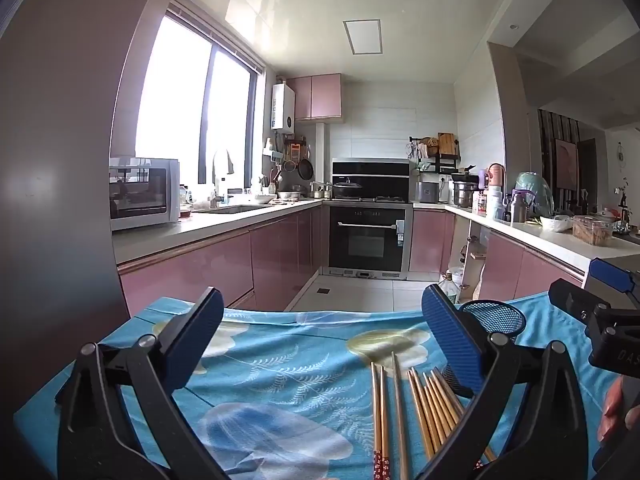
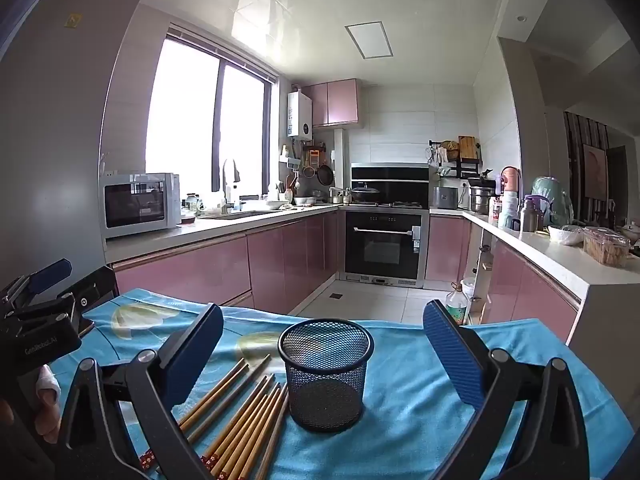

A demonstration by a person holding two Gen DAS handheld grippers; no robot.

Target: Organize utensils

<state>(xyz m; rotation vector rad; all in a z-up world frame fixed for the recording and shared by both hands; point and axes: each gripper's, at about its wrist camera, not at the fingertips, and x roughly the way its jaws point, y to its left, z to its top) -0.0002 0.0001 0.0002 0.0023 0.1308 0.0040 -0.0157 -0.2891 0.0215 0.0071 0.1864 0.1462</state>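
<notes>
Mesh cup mid-table, chopsticks beside

Right gripper jaws wide, nothing between pads. Mesh cup upright on blue cloth, centered ahead. Chopsticks lying loose just left of cup, some touching its base. Left gripper at far left edge, above the cloth.

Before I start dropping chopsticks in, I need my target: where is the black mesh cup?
In the right wrist view the black mesh cup stands upright on the blue cloth, centred between that gripper's open fingers, with the chopsticks lying just left of it.
</notes>
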